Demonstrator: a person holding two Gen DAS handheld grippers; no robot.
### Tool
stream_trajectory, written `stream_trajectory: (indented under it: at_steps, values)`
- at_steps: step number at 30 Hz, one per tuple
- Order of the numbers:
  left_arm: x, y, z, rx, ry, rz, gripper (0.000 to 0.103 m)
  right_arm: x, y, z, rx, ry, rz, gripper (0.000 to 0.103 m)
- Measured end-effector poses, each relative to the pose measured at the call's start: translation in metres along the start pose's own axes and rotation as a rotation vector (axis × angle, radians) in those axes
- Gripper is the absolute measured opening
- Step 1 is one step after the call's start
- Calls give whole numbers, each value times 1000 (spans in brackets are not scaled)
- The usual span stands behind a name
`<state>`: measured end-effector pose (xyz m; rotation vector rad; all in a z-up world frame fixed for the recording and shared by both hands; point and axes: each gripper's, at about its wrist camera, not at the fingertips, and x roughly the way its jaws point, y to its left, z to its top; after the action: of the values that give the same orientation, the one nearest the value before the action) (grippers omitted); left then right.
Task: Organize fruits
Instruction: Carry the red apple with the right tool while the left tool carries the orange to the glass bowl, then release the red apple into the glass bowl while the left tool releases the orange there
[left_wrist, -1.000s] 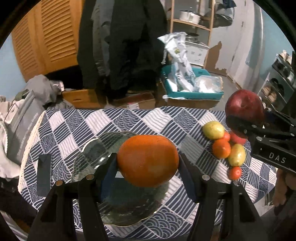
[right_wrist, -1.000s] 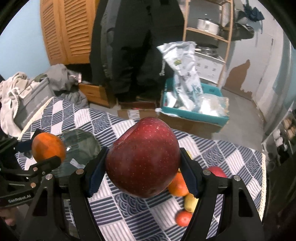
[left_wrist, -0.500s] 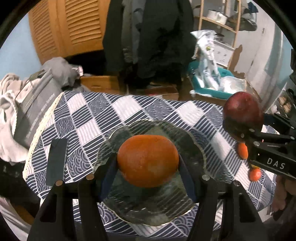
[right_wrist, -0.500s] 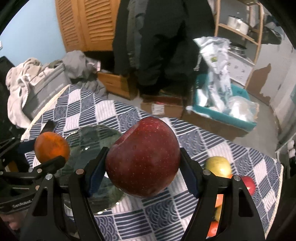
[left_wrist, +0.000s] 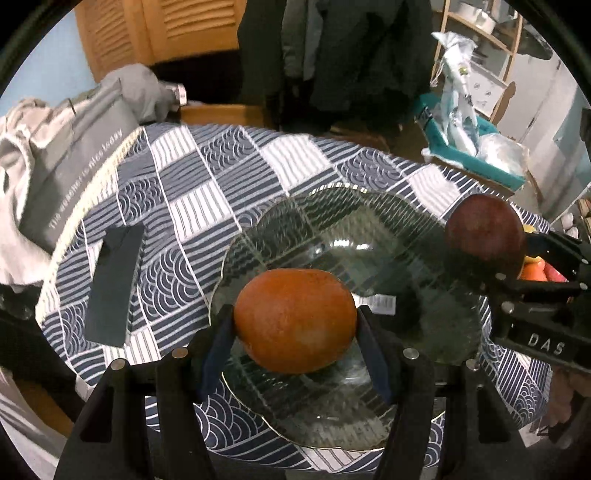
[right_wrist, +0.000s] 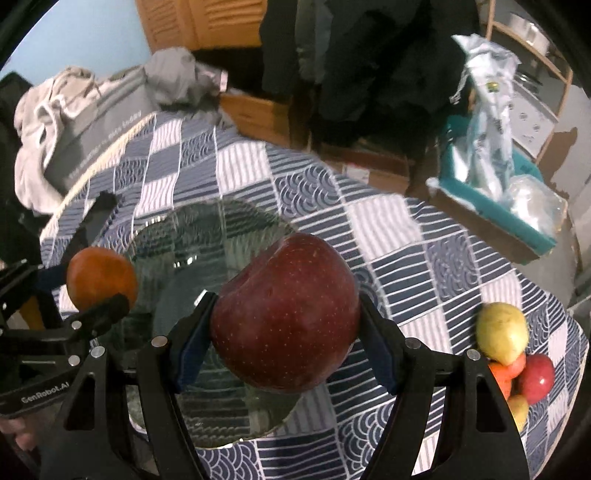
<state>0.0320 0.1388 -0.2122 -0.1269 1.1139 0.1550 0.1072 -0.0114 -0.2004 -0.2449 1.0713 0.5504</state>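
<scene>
Over the clear ribbed glass plate (left_wrist: 424, 229), which lies bare near the table's front edge, the left gripper (left_wrist: 295, 325) clamps a round orange (left_wrist: 295, 319) between its 2 fingers, and the right gripper (right_wrist: 284, 325) clamps a dark red apple (right_wrist: 284, 321).

orange (left_wrist: 295, 320): orange
apple (right_wrist: 284, 317): dark red with pale speckles
plate (left_wrist: 369, 229): clear ribbed glass with a gold rim
cloth (left_wrist: 207, 184): navy and white checks, striped and wave-patterned
pads (left_wrist: 216, 352): blue
crate (right_wrist: 517, 218): teal
</scene>
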Motion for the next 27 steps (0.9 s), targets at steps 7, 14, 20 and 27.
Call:
stream_trajectory:
  at_steps: [7, 14, 20, 27]
  values:
    - [24, 5, -9, -23, 85, 6, 67, 22, 11, -8, -39, 59, 15, 74]
    - [36, 5, -17, -17, 141, 15, 67, 34, 14, -16, -59, 98, 21, 74]
    - [46, 4, -21, 8, 182, 36, 68, 39, 16, -20, -62, 122, 33, 74]
    - [38, -4, -22, 61, 151, 86, 81, 43, 18, -22, -57, 145, 49, 75]
